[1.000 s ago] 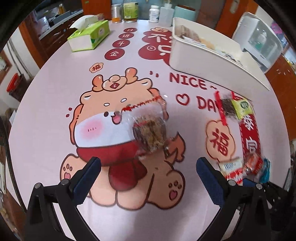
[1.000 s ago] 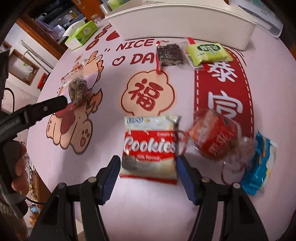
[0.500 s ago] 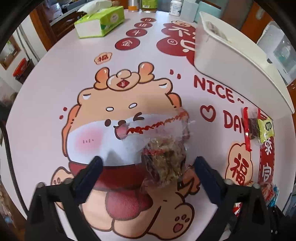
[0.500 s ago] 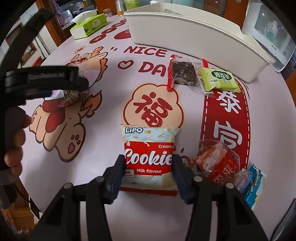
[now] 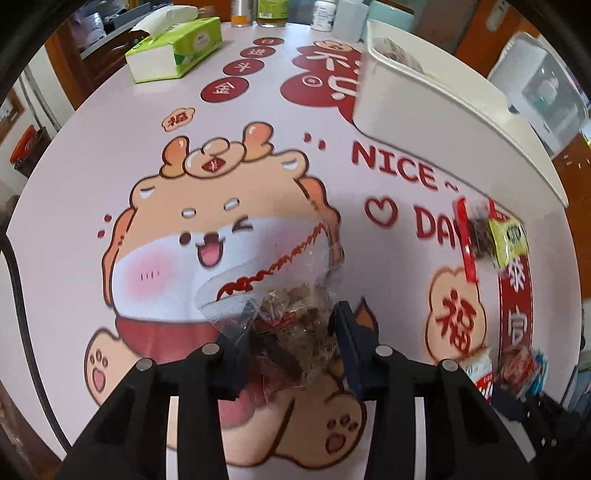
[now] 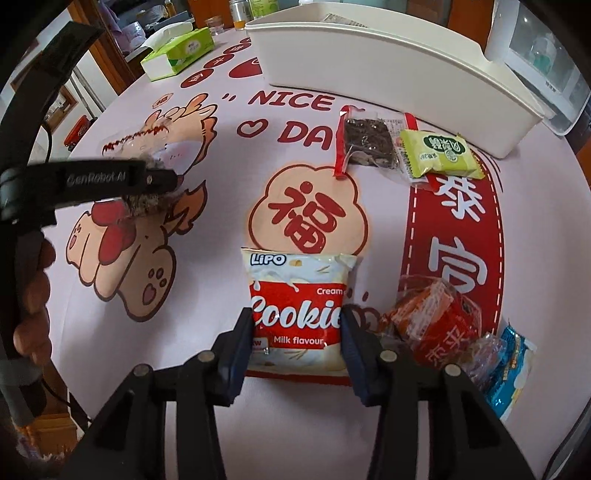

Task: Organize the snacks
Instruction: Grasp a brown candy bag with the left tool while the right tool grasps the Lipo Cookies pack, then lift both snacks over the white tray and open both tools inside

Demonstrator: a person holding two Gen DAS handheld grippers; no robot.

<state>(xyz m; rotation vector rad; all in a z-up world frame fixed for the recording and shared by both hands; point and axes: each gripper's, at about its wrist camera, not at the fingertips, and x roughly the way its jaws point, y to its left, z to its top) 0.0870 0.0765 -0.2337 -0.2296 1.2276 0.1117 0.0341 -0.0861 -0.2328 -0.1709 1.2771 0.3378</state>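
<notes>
My left gripper point(image 5: 291, 343) is shut on a clear packet of brown snack point(image 5: 295, 325) with a red zigzag top edge, over the dragon print. It also shows in the right wrist view point(image 6: 147, 195), with the left gripper point(image 6: 110, 177) on it. My right gripper point(image 6: 297, 347) is shut on the red and white Lipo cookie packet point(image 6: 297, 306), which lies on the table. A long white bin point(image 6: 388, 62) stands at the back, also in the left wrist view point(image 5: 443, 110).
A dark snack packet point(image 6: 367, 142) and a green packet point(image 6: 439, 155) lie before the bin. An orange-red packet point(image 6: 436, 325) and a blue packet point(image 6: 513, 369) lie right of the cookies. A green tissue box point(image 5: 177, 48) and bottles point(image 5: 273, 11) stand at the back.
My left gripper has moved forward and closed on the clear snack packet. My right gripper has moved in and closed on the sides of the cookie packet.
</notes>
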